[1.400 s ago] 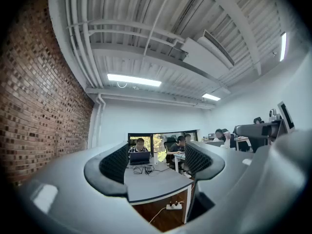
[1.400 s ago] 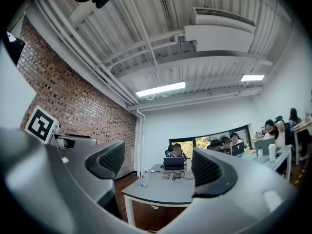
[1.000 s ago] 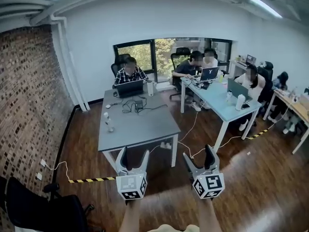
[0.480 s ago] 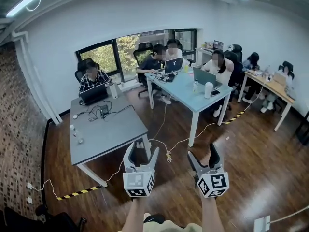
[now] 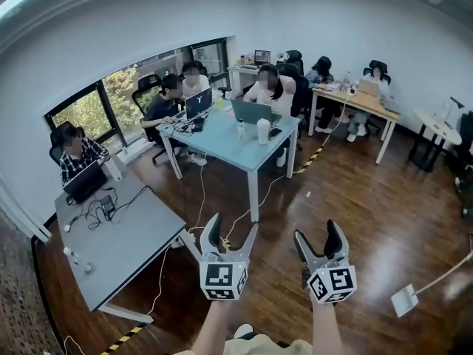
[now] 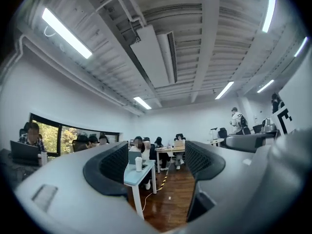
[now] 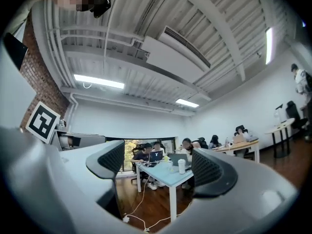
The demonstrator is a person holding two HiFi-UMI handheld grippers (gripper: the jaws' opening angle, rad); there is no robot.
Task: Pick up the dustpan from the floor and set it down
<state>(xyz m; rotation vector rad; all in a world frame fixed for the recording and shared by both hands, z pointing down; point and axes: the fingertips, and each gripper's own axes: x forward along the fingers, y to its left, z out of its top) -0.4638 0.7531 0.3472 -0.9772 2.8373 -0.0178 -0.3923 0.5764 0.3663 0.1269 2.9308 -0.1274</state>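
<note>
Room view has panned right, revealing the dustpan point(image 5: 404, 300).

Open-plan office: people point(image 5: 270, 89) seated at desks point(image 5: 219, 143), laptops point(image 5: 197, 104) opened, swivel chairs point(image 5: 147, 85), cables point(image 5: 260, 195) run over wood floor point(image 5: 362, 198), strip lights point(image 6: 66, 33) mounted overhead.

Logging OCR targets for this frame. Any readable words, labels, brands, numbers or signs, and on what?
No readable text in any view.
Left tool and right tool: only square black-and-white marker patterns, no letters or numbers.
Laptop lid on the blue table: a small mark, too small to read.
Floor tape: stripes, no words.
</note>
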